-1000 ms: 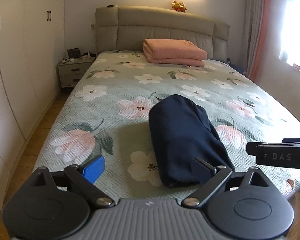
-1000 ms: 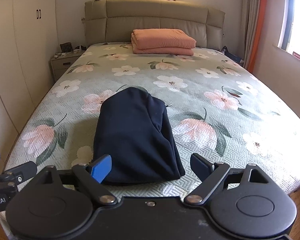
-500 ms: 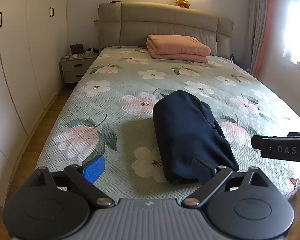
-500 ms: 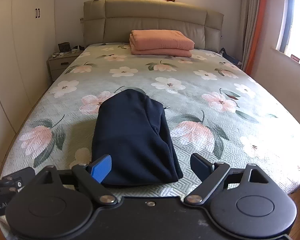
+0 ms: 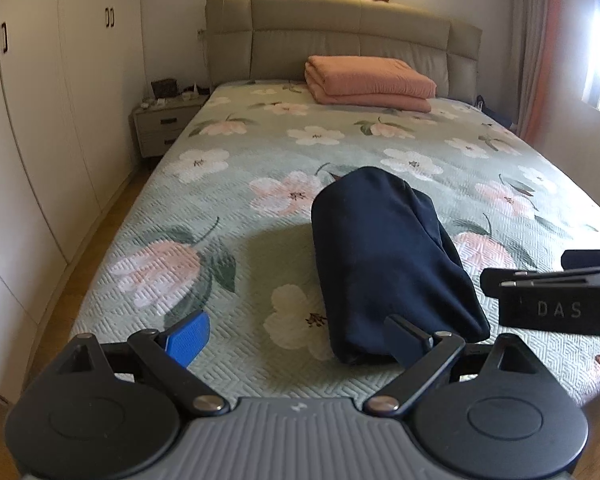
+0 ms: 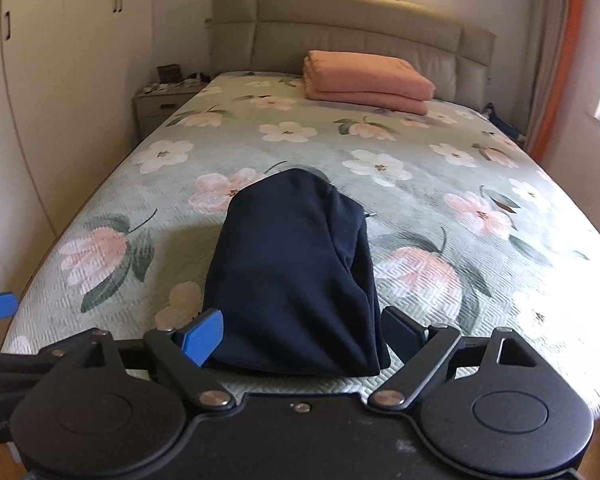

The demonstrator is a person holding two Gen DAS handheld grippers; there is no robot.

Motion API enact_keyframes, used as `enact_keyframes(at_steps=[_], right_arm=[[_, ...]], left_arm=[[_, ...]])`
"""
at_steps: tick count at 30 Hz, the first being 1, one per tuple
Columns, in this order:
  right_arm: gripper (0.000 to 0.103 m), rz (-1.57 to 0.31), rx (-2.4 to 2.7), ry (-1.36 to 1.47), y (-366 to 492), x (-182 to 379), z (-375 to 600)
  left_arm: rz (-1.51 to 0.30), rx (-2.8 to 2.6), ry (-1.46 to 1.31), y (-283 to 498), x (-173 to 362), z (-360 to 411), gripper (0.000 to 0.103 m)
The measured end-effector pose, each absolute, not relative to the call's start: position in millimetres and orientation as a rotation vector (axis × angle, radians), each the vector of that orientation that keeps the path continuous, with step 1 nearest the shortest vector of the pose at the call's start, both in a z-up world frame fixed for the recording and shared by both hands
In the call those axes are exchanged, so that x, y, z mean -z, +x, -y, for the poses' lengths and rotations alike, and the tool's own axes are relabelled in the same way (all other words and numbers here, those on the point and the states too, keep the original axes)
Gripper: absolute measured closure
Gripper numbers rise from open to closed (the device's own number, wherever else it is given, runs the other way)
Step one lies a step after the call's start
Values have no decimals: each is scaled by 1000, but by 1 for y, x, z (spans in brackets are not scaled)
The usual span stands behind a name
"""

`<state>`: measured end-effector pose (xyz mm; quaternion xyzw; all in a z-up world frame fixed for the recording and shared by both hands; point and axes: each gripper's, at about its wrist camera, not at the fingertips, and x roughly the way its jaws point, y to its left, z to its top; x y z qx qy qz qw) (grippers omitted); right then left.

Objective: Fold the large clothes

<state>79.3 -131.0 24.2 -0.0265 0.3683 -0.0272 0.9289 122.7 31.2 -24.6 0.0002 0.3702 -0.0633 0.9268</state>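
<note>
A folded dark navy garment (image 5: 388, 256) lies in a compact bundle near the foot of the floral bed (image 5: 228, 184); it also shows in the right wrist view (image 6: 296, 276). My left gripper (image 5: 296, 338) is open and empty, hovering at the bed's foot edge, with its right finger just in front of the bundle's near end. My right gripper (image 6: 302, 332) is open and empty, its fingers either side of the bundle's near end, not gripping it. The right gripper's body (image 5: 556, 300) shows at the right edge of the left wrist view.
A folded pink blanket (image 5: 368, 82) lies by the padded headboard (image 5: 340, 36). A nightstand (image 5: 162, 124) and white wardrobes (image 5: 40, 120) stand to the left. A curtain (image 5: 540, 48) and window are on the right.
Both grippers have pulled back slightly and shifted, so the view tilts and the bundle sits a little farther in. The garment has not moved. Both grippers stay open.
</note>
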Motion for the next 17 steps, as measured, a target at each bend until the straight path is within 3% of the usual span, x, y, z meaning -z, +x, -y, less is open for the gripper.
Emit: enact_keyframes(at_steps=[10, 17], right_arm=[[1, -819, 43, -33, 89, 12, 166], [1, -822, 56, 51, 83, 13, 184]], left_arm=[[-836, 89, 40, 151, 48, 10, 8], [-768, 137, -26, 143, 39, 14, 8]])
